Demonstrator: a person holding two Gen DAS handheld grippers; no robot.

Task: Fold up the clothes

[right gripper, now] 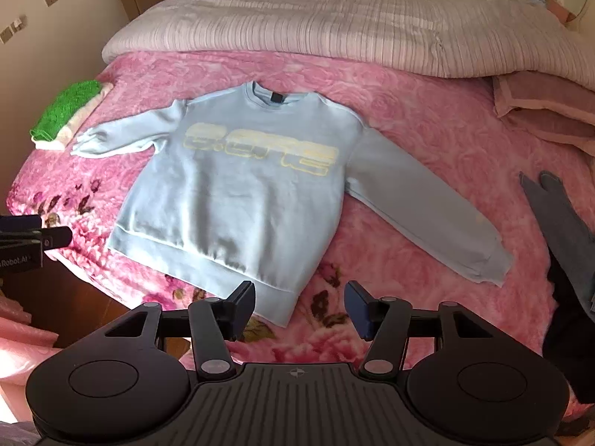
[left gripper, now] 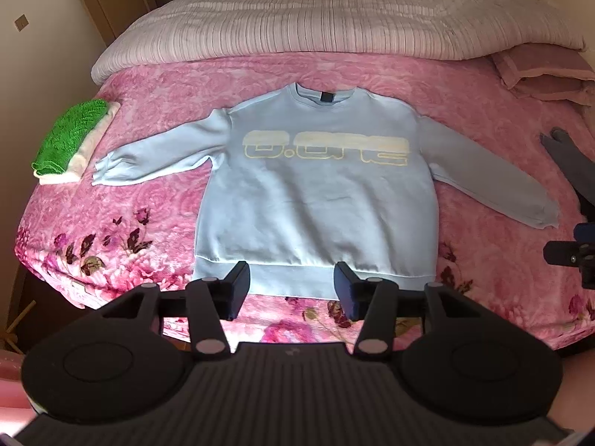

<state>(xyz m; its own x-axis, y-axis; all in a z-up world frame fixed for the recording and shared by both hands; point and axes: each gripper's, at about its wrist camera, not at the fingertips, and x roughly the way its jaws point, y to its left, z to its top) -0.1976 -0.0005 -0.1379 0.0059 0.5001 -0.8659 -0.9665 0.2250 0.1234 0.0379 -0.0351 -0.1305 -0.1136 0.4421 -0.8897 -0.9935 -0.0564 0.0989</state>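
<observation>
On my feeds: 1 light blue sweatshirt (left gripper: 316,200), laid flat and face up on the bed's pink floral blanket (left gripper: 148,230), collar toward 12 o'clock, hem toward 6 o'clock, pale yellow lettering (left gripper: 327,148) across the chest. Both sleeves are spread outward, 1 toward 9 o'clock and 1 angling toward 4 o'clock, cuffs resting on the blanket. Left gripper (left gripper: 292,290): I see its fingers spread with nothing between them, hanging above the sweatshirt's hem band; whether the tips touch the cloth I cannot tell. Right gripper (right gripper: 299,308): fingers likewise spread and holding nothing, 1 finger over the hem's corner, the other over bare blanket. In the right wrist view the left gripper's dark body shows at 9 o'clock, off the bed's edge. 1 stack of folded items sits at 9 to 10 o'clock near the left sleeve's cuff: a green knit piece (left gripper: 70,133) on top of a white piece (left gripper: 89,148), apart from the sweatshirt. 1 pale ribbed quilt (left gripper: 334,22) is bundled across the bed at 12 o'clock, beyond the collar. 1 dusty pink folded cloth (left gripper: 546,74) lies at 2 o'clock. 1 grey garment (right gripper: 557,215) lies at 3 o'clock by the bed's edge, near the right cuff but not touching it.
</observation>
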